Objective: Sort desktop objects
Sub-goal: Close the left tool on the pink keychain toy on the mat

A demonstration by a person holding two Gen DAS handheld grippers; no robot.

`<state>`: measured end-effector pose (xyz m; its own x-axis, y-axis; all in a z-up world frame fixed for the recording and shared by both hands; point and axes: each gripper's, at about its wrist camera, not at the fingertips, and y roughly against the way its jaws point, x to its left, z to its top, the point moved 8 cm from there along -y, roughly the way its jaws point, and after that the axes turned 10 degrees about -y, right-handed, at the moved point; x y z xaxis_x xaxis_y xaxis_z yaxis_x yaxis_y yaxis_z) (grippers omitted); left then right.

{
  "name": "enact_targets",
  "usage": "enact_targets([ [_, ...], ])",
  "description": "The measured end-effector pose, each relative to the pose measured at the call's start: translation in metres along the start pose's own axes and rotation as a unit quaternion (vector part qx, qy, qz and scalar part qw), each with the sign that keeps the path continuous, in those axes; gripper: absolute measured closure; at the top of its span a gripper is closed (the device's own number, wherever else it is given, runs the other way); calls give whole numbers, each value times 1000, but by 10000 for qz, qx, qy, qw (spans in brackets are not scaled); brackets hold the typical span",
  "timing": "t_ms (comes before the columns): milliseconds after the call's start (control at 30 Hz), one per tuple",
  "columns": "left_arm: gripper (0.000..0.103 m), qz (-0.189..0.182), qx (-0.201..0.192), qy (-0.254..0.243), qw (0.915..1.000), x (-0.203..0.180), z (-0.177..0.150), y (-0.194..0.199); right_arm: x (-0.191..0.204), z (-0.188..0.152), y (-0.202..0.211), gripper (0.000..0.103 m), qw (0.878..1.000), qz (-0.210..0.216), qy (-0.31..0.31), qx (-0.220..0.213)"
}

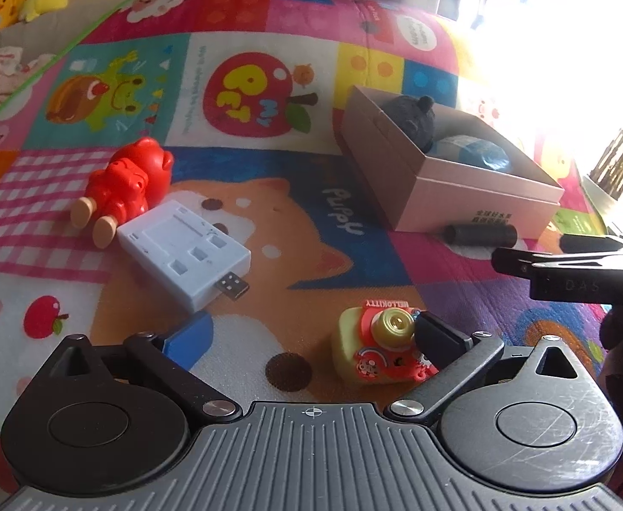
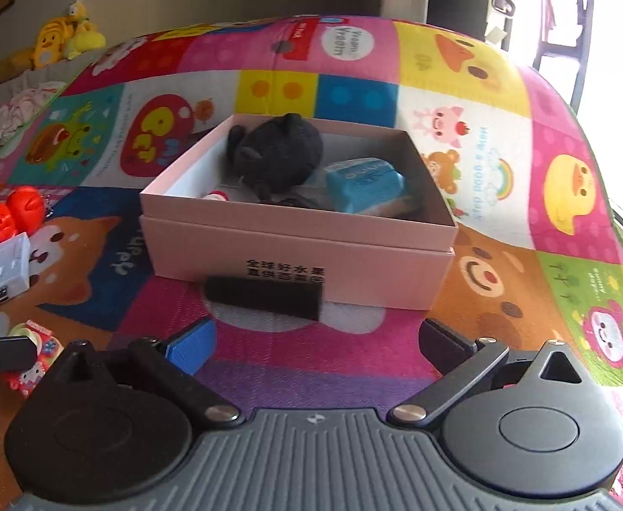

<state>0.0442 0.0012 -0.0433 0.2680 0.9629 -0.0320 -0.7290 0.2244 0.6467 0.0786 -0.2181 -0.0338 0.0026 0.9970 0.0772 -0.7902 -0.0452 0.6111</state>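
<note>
My left gripper (image 1: 311, 336) stands spread wide over the play mat (image 1: 268, 179), holding nothing — the toy camera (image 1: 379, 349) lies on the mat just inside its right finger, seemingly touching it. My right gripper (image 2: 315, 340) is released too, with the black cylinder (image 2: 264, 297) lying ahead against the pink box (image 2: 302, 268), which holds a black plush (image 2: 277, 155) and a blue item (image 2: 364, 185).

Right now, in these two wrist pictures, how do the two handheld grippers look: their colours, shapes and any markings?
The left gripper and the right gripper look alike: a grey ribbed body with a small crosshair mark, two round black discs, black link arms with silver pivot pins, and triangular cut-outs. On each, one finger pad is blue and the other black. No cables or sleeves show.
</note>
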Motion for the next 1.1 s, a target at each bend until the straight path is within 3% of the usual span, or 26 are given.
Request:
enact_targets([
  [133,0,-81,-272,-122,9995,-5,1,13,12,6,-12,1,9998,175,-41,74],
  [233,0,-226,-524,-416,9975,-18,6,25,12,9,-29,1,9983,293,-354,361],
  [400,0,-530,-339,-777,9950,-39,1,21,10,9,-40,22,9968,284,-578,474],
  [567,0,-456,-178,-468,9977,-36,-1,9,14,2,-30,46,9989,263,-62,393],
  [833,0,-213,-69,-534,9983,-33,-1,2,6,-10,-8,47,9978,567,121,332],
  [933,0,-118,-75,-603,9981,-33,0,3,5,-10,-10,37,9980,516,84,363],
  [967,0,7,-77,-629,9980,-30,0,3,5,-11,-11,31,9979,509,73,385],
  [1100,0,493,-104,-508,9974,-16,3,1,4,-10,-13,23,9983,438,45,394],
])
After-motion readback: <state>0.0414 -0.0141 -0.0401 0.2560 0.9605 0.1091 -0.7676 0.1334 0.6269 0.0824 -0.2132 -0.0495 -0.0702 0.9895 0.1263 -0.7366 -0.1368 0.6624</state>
